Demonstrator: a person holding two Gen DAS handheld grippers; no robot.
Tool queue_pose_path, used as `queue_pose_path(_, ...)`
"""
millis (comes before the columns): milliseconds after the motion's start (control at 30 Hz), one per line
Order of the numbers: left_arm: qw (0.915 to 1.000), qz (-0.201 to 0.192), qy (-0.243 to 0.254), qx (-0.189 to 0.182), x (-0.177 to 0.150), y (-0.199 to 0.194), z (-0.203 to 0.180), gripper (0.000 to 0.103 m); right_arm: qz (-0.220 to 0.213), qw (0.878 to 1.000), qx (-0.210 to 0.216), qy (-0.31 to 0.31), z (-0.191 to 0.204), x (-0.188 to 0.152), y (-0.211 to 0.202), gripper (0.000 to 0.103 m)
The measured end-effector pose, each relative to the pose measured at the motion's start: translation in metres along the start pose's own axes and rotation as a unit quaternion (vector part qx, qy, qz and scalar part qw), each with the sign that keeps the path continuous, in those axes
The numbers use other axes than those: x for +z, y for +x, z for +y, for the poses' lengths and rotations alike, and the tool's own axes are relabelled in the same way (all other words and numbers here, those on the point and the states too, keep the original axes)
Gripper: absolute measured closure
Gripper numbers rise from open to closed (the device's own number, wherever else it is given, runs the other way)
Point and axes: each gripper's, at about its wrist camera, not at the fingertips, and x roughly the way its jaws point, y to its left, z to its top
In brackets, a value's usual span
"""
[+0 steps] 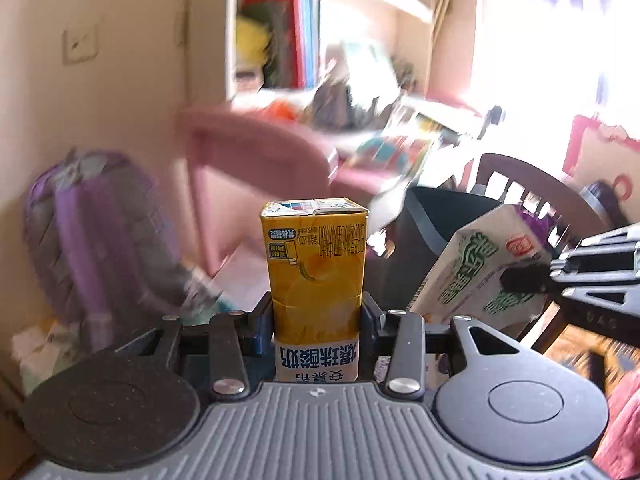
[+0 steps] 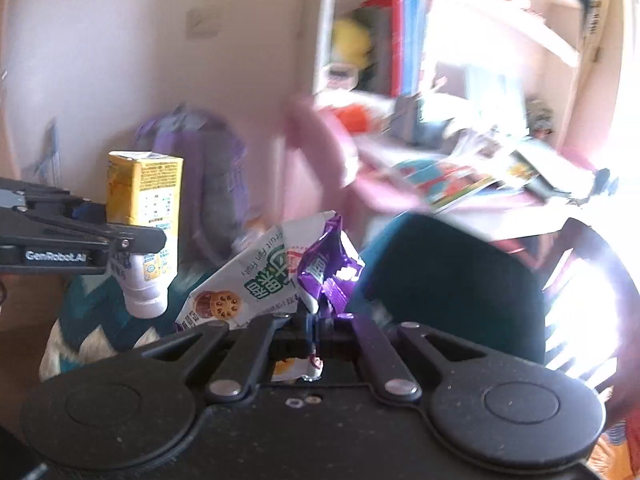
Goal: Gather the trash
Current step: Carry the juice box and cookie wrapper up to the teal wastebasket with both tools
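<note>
Your left gripper (image 1: 318,316) has a ribbed grey housing, black linkage arms with silver rivets, and two round discs (left one speckled black, right one smooth grey). Your right gripper (image 2: 316,320) is all black; white "GenRobot.AI" lettering marks the left one's side.

Left gripper (image 1: 318,320) is up in the air, jaws partway apart, clamped on a yellow drink carton (image 1: 316,272). Right gripper (image 2: 316,320) alongside it, pinched tight on a crumpled white-and-purple snack wrapper (image 2: 280,276).
</note>
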Motion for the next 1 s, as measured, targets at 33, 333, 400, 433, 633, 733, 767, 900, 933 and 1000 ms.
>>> queue_pose_path(33,1.0,-0.006,0.001,-0.007,0.011,0.001,-0.007,0.062,-0.009,1.0,-0.01,0.006,-0.01,0.006,-0.006,0.103)
queue_pose_path(333,0.9973,-0.046,0.041,-0.042,0.082,0.023,-0.087,0.062,-0.054,0.992,-0.114,0.031,-0.097,0.035,-0.039,0.103)
queue_pose_path(400,0.9966,-0.046,0.049,-0.048,0.09,0.034,-0.106,0.062,-0.052,0.989,-0.132,0.033,-0.11,0.033,-0.039,0.103)
queue_pose_path(433,0.9963,-0.045,0.052,-0.052,0.092,0.039,-0.115,0.062,-0.048,0.989,-0.14,0.031,-0.116,0.031,-0.037,0.103)
queue_pose_path(633,0.9951,-0.018,0.071,-0.067,0.087,0.08,-0.158,0.062,-0.006,0.988,-0.152,0.012,-0.134,0.008,-0.013,0.103)
queue_pose_path(733,0.9946,0.005,0.08,-0.066,0.077,0.101,-0.171,0.062,0.018,0.989,-0.148,-0.003,-0.134,-0.002,0.008,0.103)
queue_pose_path(767,0.9943,0.015,0.082,-0.066,0.073,0.11,-0.174,0.062,0.026,0.989,-0.144,-0.006,-0.134,-0.006,0.014,0.103)
queue_pose_path(900,0.9931,0.052,0.093,-0.049,0.057,0.144,-0.183,0.061,0.05,0.99,-0.129,-0.015,-0.131,-0.019,0.036,0.102)
queue_pose_path(933,0.9928,0.059,0.093,-0.046,0.053,0.15,-0.183,0.061,0.055,0.99,-0.126,-0.019,-0.128,-0.021,0.039,0.102)
queue_pose_path(1000,0.9921,0.073,0.094,-0.041,0.048,0.159,-0.184,0.061,0.065,0.99,-0.12,-0.024,-0.126,-0.027,0.045,0.099)
